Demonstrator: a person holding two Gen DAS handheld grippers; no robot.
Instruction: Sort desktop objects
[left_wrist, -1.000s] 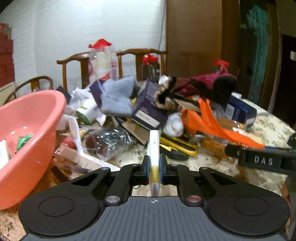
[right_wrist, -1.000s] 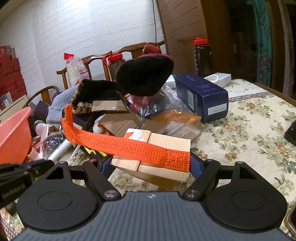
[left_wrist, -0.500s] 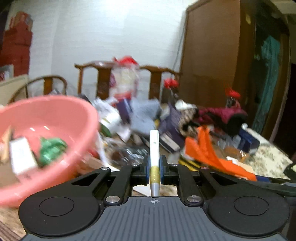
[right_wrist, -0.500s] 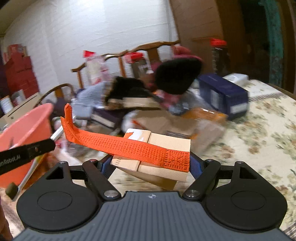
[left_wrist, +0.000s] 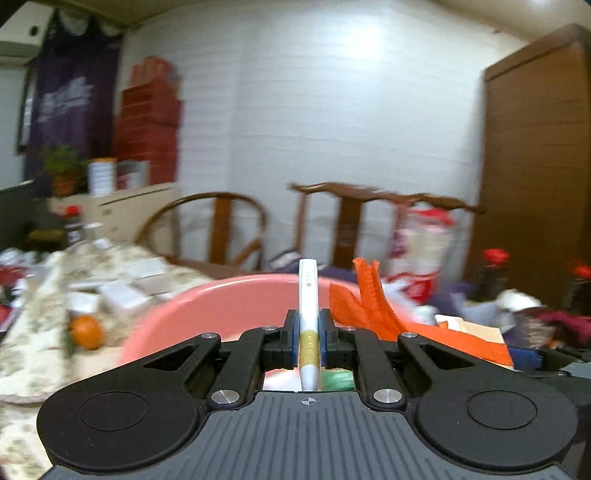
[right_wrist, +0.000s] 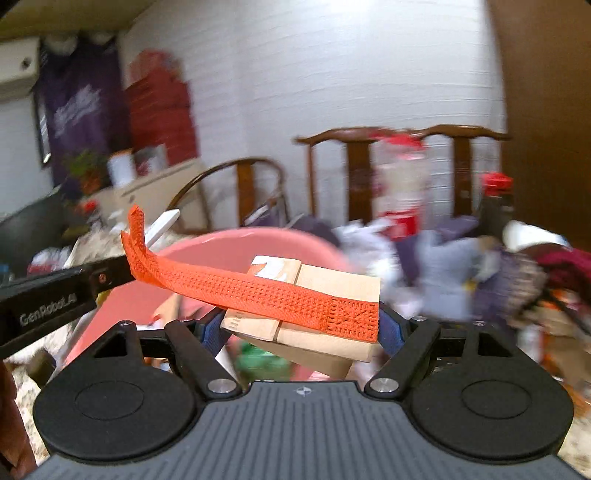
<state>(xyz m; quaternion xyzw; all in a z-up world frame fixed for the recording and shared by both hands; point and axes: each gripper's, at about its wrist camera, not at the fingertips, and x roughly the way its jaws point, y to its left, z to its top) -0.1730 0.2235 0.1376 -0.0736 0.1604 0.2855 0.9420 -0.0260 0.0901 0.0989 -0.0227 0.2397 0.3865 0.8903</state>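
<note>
Grippers are both carrying loads above the pink basin (left_wrist: 221, 306): left gripper (left_wrist: 308, 334) is pinching a white pen (left_wrist: 308, 295) pointing straight ahead, right gripper (right_wrist: 301, 325) is clamping a cardboard box (right_wrist: 332, 291) draped with an orange strap (right_wrist: 240, 286), basin rim lying just ahead.

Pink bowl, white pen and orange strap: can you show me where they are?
Pink bowl (left_wrist: 229, 306), left wrist view, inner wall.
White pen (left_wrist: 308, 291), left wrist view, upper barrel.
Orange strap (right_wrist: 258, 288), right wrist view, middle of its band.
</note>
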